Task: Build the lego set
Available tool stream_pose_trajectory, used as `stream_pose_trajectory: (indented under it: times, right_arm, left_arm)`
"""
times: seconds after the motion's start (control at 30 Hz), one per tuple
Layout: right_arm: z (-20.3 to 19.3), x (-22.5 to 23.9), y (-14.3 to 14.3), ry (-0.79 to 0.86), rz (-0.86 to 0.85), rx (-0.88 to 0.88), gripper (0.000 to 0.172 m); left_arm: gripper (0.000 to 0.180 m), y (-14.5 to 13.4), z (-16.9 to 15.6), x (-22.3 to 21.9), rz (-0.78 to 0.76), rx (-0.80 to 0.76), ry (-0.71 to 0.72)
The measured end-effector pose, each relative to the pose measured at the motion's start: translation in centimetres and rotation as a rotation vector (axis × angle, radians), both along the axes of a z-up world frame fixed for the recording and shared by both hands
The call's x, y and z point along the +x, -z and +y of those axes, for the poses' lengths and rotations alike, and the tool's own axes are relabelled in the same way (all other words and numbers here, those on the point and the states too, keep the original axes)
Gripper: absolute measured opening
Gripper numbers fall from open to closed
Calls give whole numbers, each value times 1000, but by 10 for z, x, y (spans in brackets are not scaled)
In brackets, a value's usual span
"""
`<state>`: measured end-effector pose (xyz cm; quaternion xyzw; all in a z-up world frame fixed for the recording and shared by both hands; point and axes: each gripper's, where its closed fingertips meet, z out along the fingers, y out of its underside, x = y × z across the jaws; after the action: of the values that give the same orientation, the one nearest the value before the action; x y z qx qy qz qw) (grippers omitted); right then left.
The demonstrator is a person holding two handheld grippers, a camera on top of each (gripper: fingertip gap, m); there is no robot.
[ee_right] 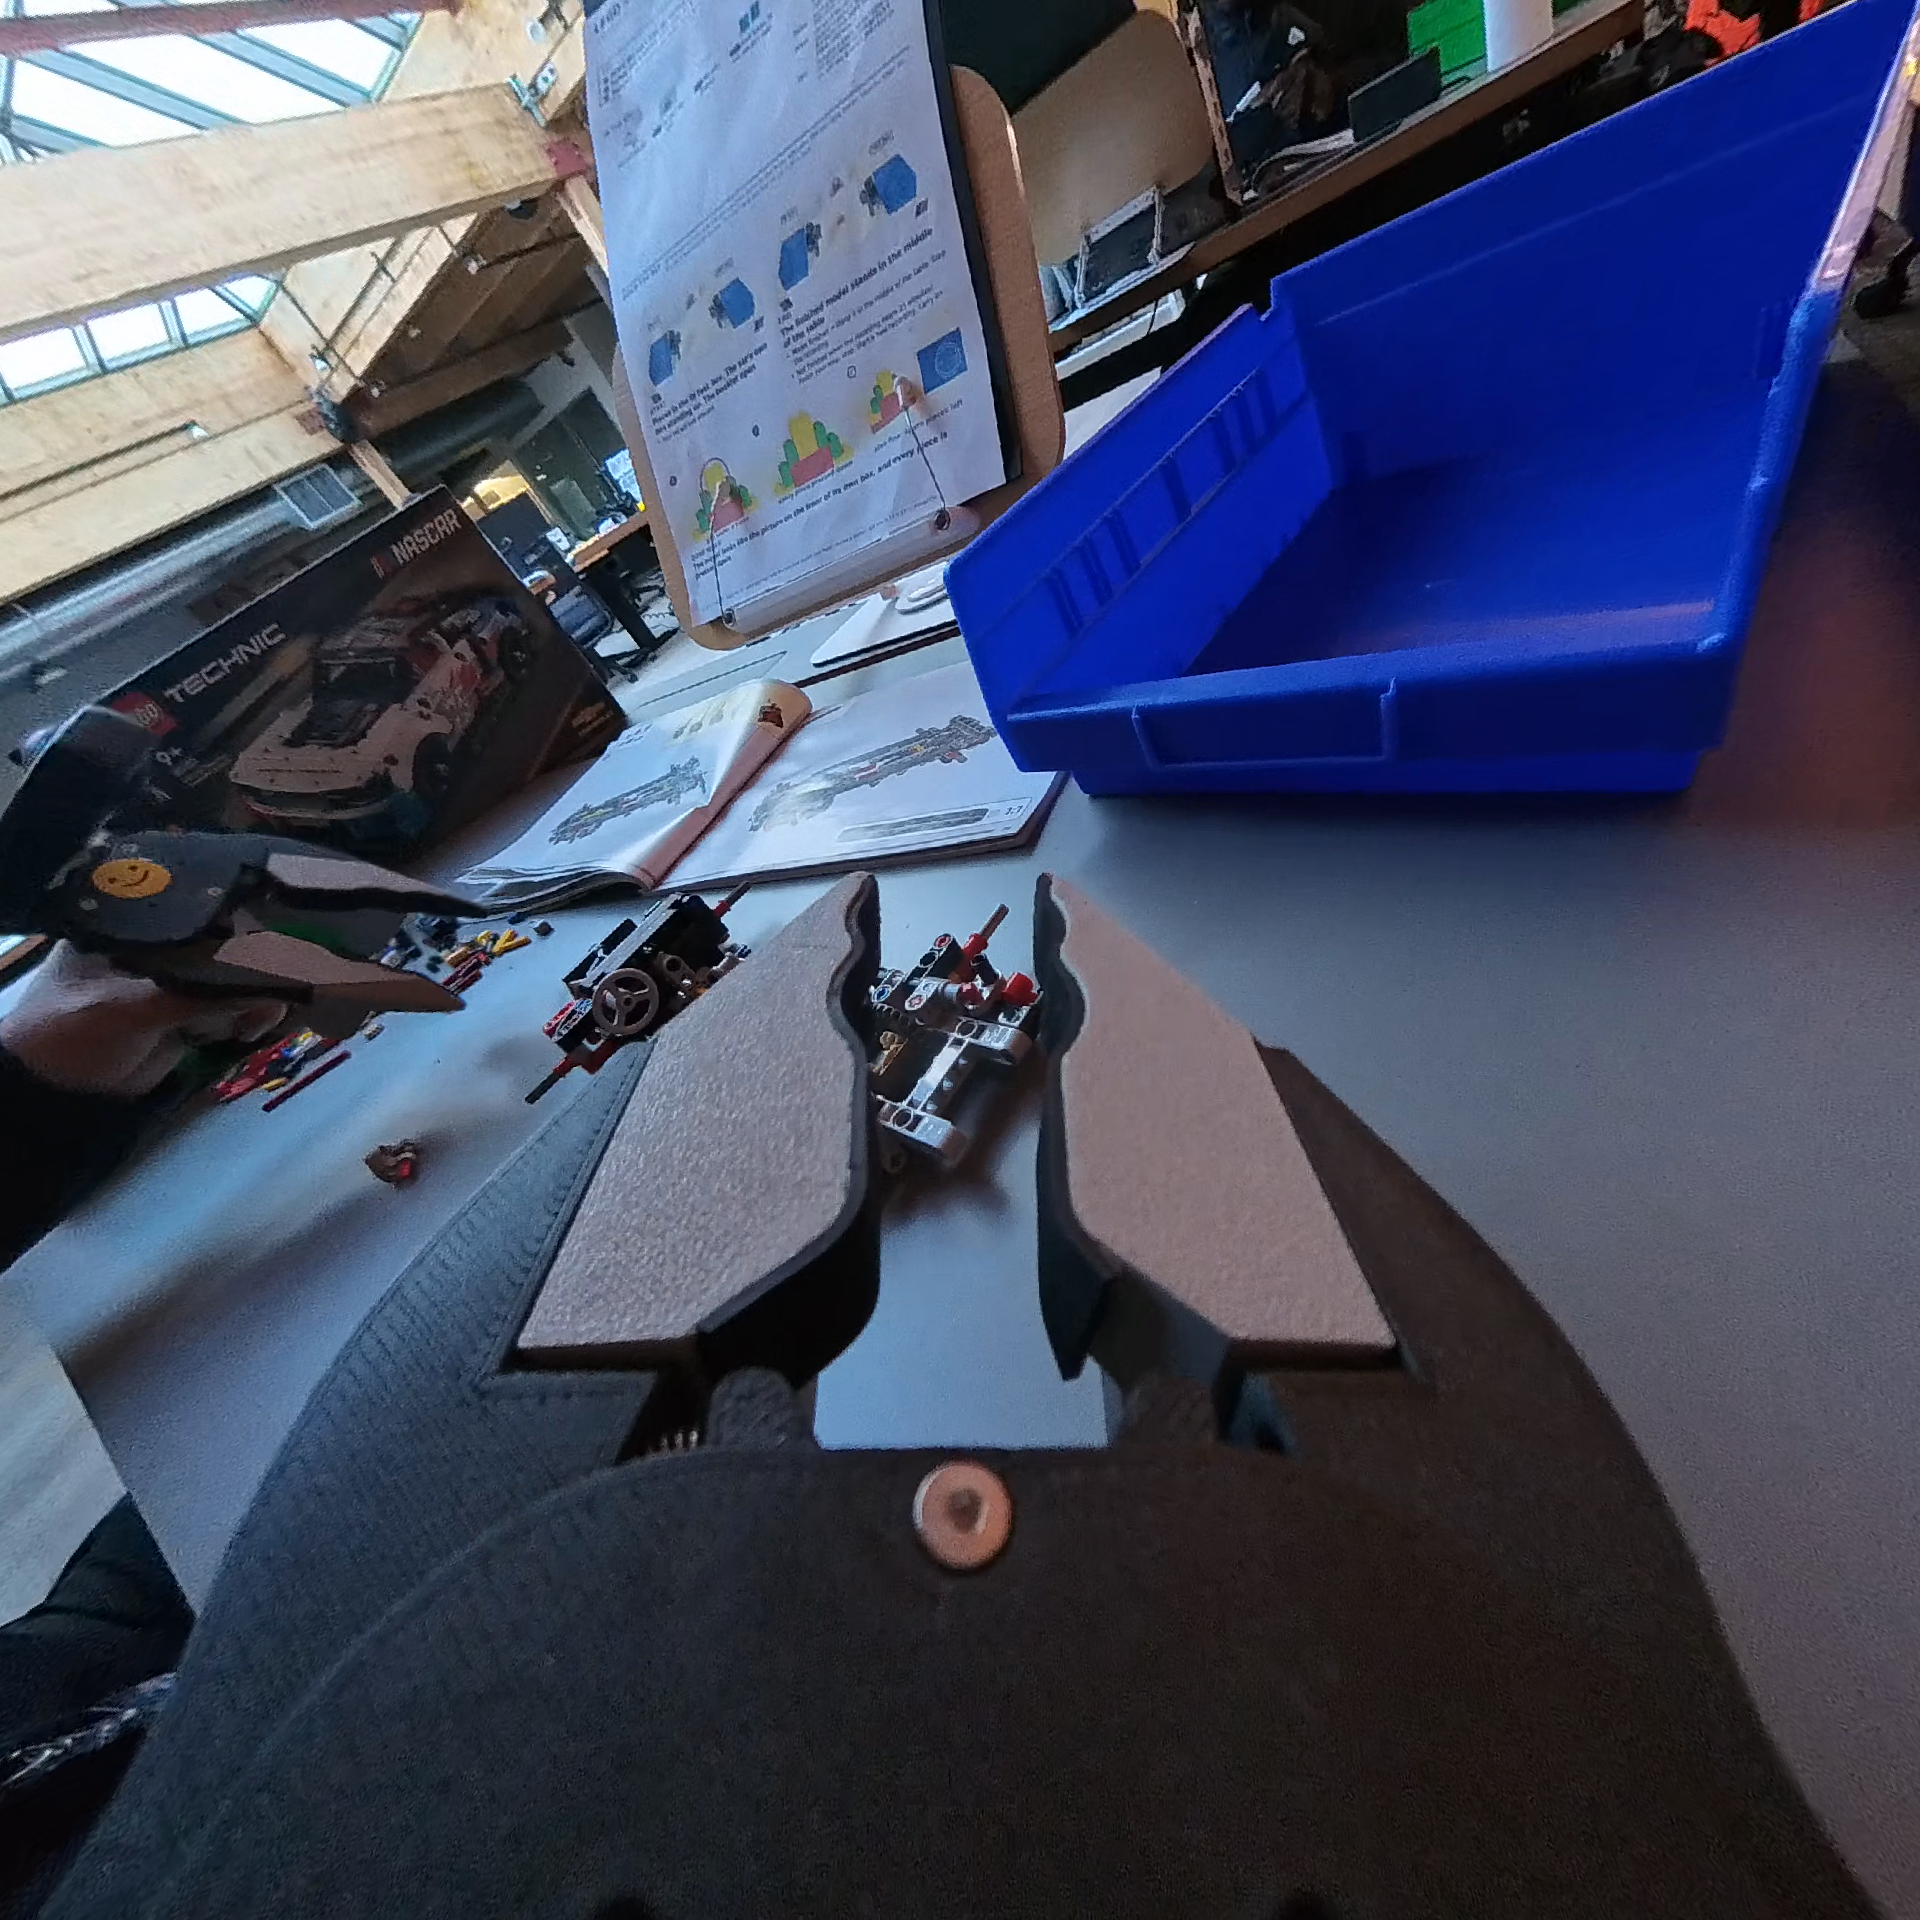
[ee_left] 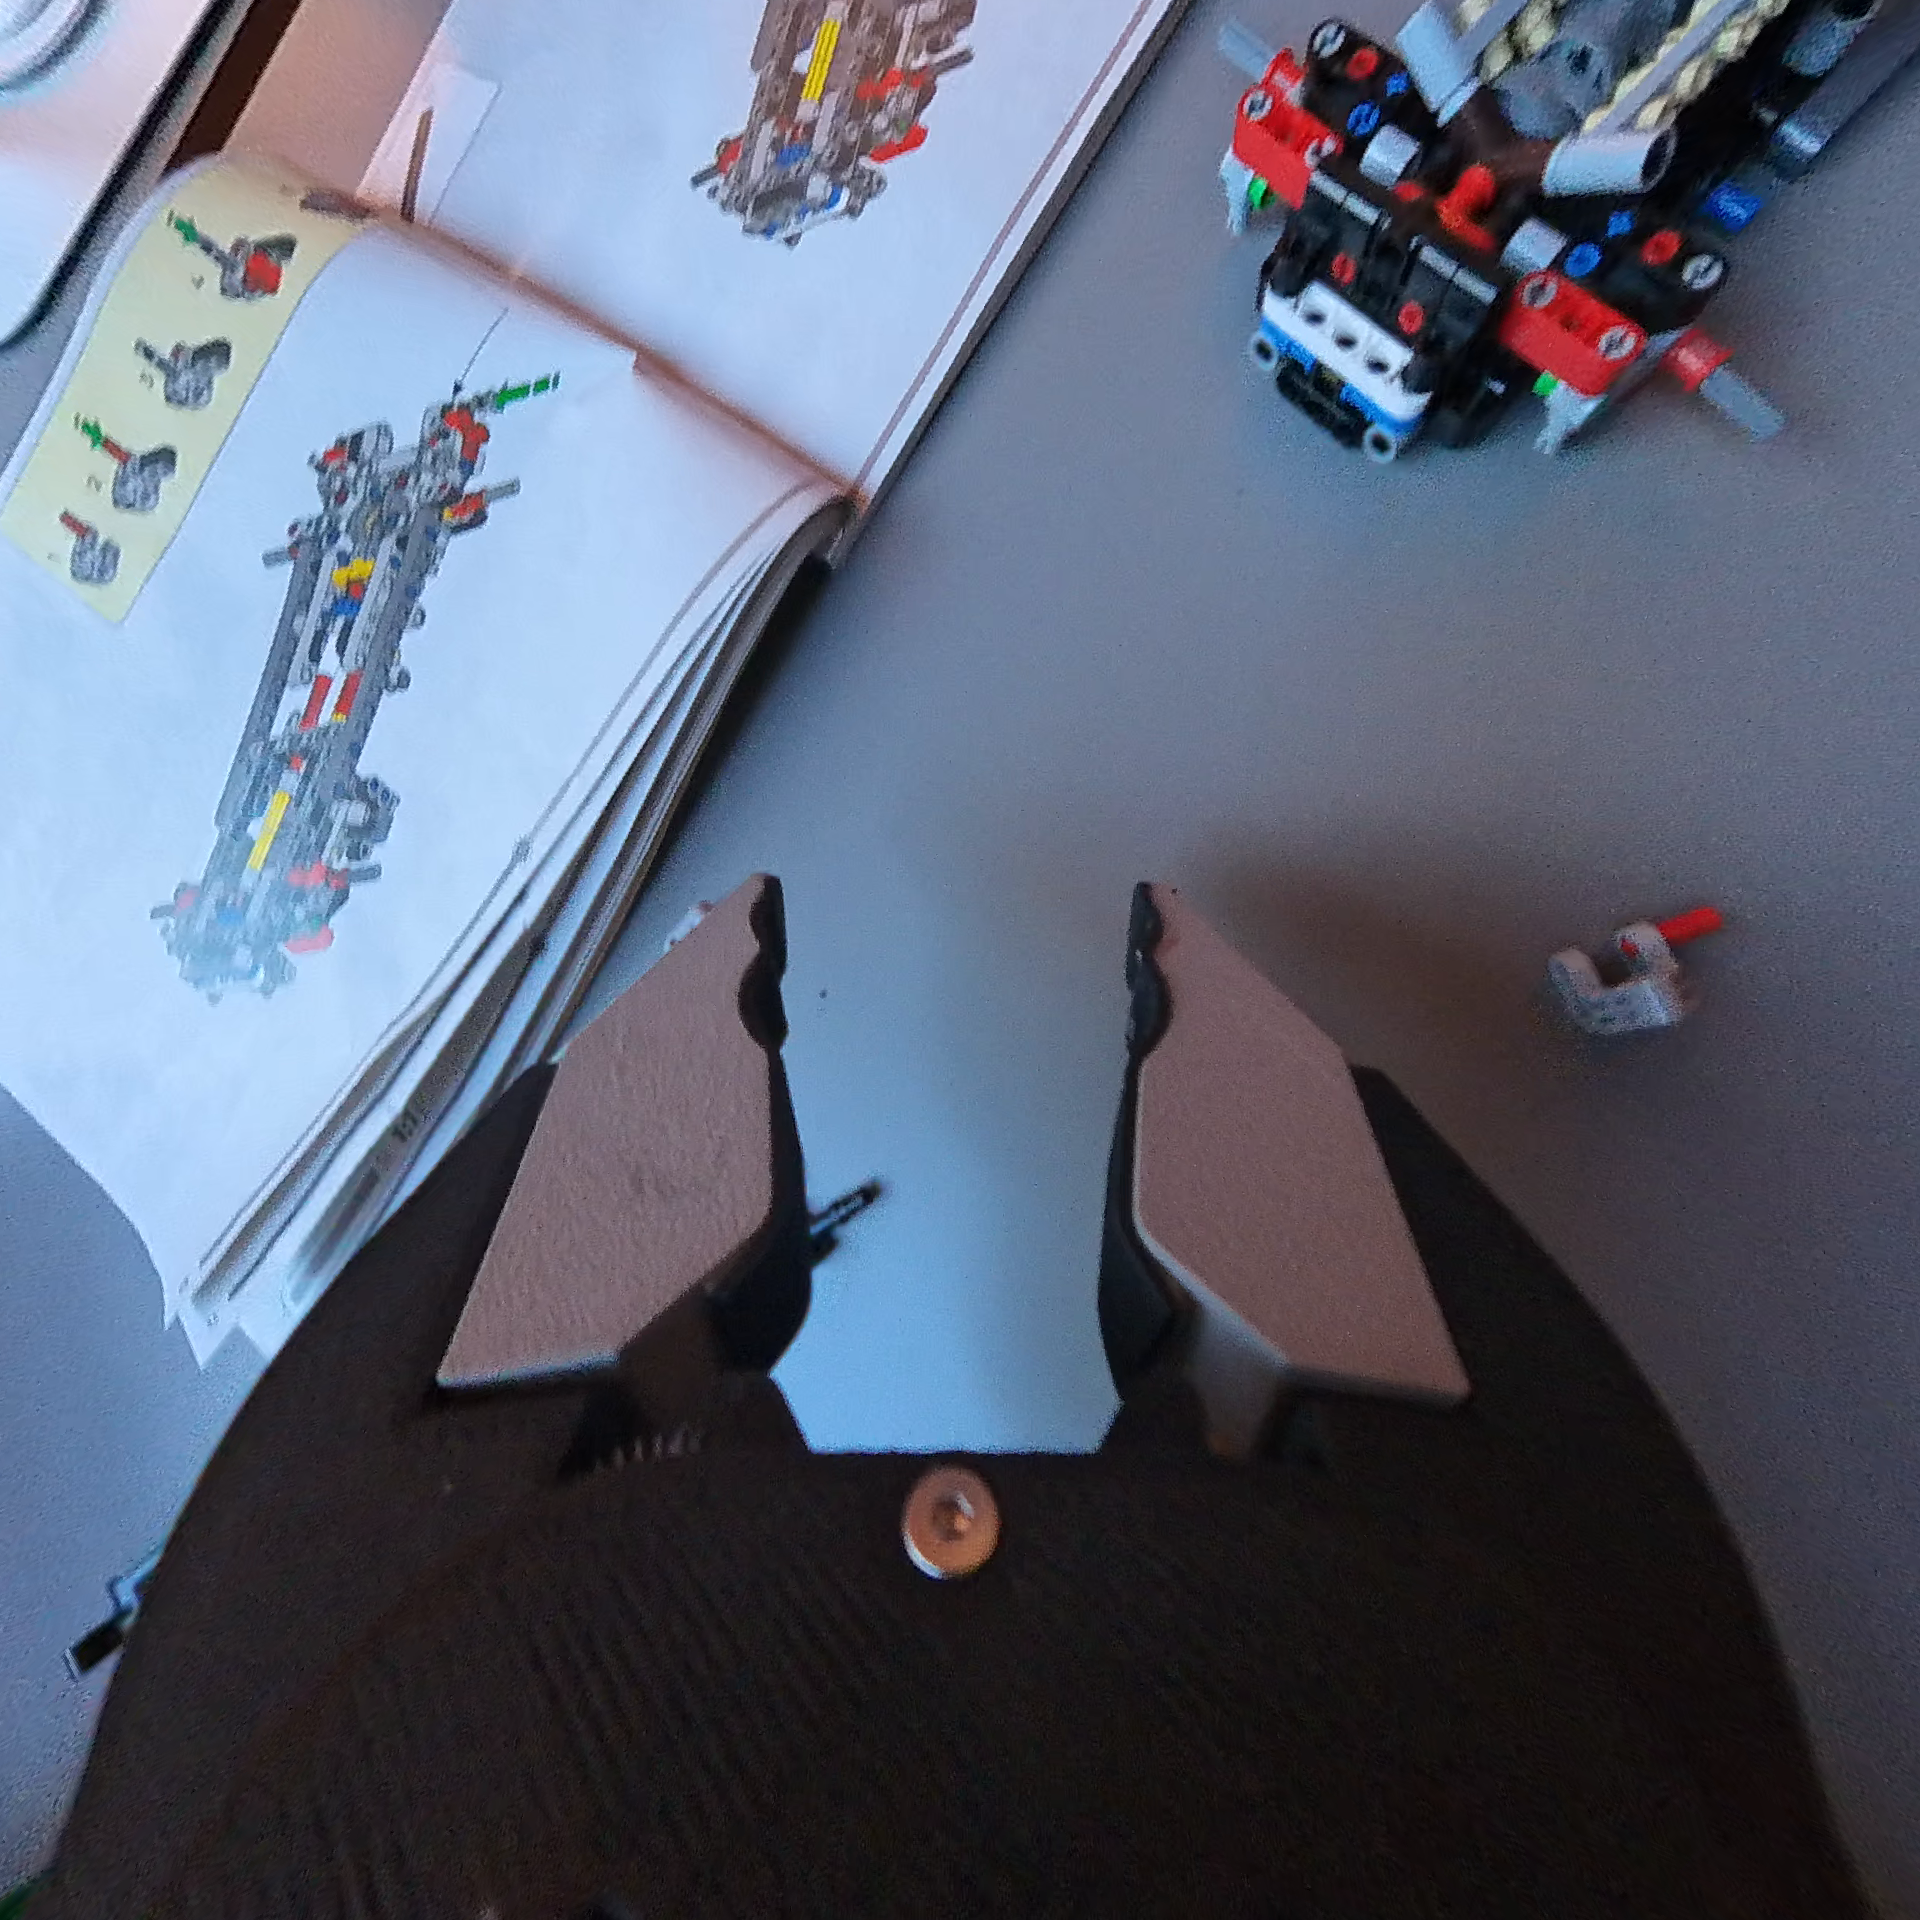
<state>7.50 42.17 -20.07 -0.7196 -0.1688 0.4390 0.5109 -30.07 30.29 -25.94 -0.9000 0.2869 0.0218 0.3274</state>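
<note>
A grey bench (ee_right: 1455,1039) carries a blue plastic bin (ee_right: 1455,582) at the far right, an open instruction booklet (ee_right: 790,800) in the middle and a dark printed box with a car picture (ee_right: 343,686) at the left. Behind the booklet a wooden stand holding a printed sheet (ee_right: 800,312) is propped upright. Loose small bricks (ee_right: 312,1049) in red, yellow and black lie scattered at the left, and a black sub-assembly with a tan wheel-shaped part (ee_right: 644,987) stands near the middle of the bench.

The right claw (ee_right: 951,935) is narrowed around a grey, black and red brick assembly (ee_right: 956,1039); both pads (ee_right: 1060,997) appear to press on its sides, and the piece sits just over the bench surface.

The left claw (ee_left: 956,914) stands spread with only bare bench between its pads (ee_left: 764,935). The booklet's page edges (ee_left: 582,852) lie just beside its left finger, and a small grey piece with a red pin (ee_left: 1621,977) lies on the bench off to its right, apart from it. A thin dark pin (ee_left: 847,1205) pokes out at the inner side of the left finger. Further ahead stands the black, red and white chassis model (ee_left: 1486,260).

In the right wrist view the left claw (ee_right: 457,956) hangs above the loose bricks, held by a hand (ee_right: 94,1029) at the left edge, fingers pointing toward the middle of the bench.
</note>
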Motion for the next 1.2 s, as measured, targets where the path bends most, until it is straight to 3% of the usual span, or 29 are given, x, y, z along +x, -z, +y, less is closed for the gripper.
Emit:
stream_pose_trajectory:
  times: [0.2, 0.33, 0.43, 0.57, 0.77, 1.03, 1.2]
  right_arm:
    - [1, -4, 6, -13, -27, -23, 27]
    - [0, -14, 16, -76, -66, -84, 25]
    - [1, -24, 38, -157, -125, -243, 18]
    - [5, -32, 58, -248, -158, -526, 24]
    - [4, -42, 70, -330, -136, -776, 22]
    - [4, -49, 80, -350, -122, -864, 15]
    - [5, -55, 75, -378, -12, -893, 25]
  left_arm:
    - [64, 2, -14, -7, -56, 15, 0]
    - [68, -6, -10, 14, -133, 33, 91]
    - [81, -17, 1, 45, -117, 32, 231]
    - [88, -30, 32, 94, -63, 78, 418]
    - [106, -13, 57, 145, -62, -24, 565]
    - [102, 11, 64, 165, -19, -95, 637]
    - [102, 18, 65, 170, 0, -105, 655]
